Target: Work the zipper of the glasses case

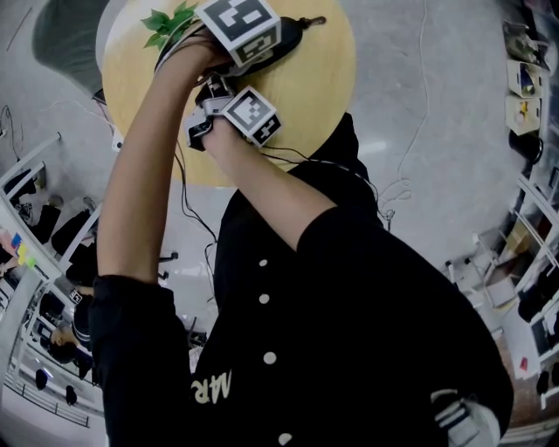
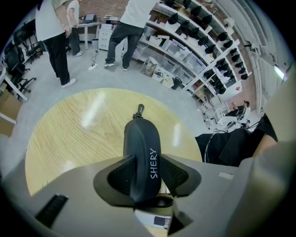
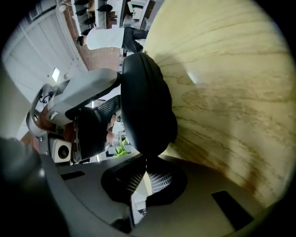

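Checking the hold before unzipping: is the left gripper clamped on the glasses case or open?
Clamped: on the left gripper, both pads press the glasses case.

Open over the bare worktop left of and beyond the glasses case, and again on its right, out to the rim. Blocked down the middle by the case itself, clamped in the left claw. Crowded at its other end by the right claw, pinched on the zipper pull. Hemmed further by both forearms over the near edge. Obstructed at the rim by a plant, just beside the left hand.
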{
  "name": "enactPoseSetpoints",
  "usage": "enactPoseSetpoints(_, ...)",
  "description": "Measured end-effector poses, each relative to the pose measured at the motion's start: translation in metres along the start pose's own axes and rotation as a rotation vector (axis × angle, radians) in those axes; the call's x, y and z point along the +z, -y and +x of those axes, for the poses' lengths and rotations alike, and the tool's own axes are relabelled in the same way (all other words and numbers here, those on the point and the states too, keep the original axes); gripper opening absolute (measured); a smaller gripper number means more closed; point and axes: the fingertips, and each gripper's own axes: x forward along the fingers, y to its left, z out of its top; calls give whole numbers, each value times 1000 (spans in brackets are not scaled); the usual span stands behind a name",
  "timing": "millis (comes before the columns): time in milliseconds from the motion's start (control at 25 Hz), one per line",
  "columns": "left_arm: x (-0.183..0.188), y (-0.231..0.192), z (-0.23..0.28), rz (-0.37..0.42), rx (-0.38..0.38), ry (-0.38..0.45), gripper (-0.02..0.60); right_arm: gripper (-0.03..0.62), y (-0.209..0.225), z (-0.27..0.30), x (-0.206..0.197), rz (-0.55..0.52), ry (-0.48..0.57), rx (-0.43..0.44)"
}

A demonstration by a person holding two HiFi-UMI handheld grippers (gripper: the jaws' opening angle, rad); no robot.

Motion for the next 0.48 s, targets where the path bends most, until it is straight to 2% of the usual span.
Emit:
enactPoseSetpoints(240, 0, 0, 0, -3, 2, 7, 164, 6, -1, 2, 1, 10, 6, -10)
enactPoseSetpoints(480, 1, 1, 0, 3, 12, 3, 164, 8, -5, 3, 2, 25, 12, 55)
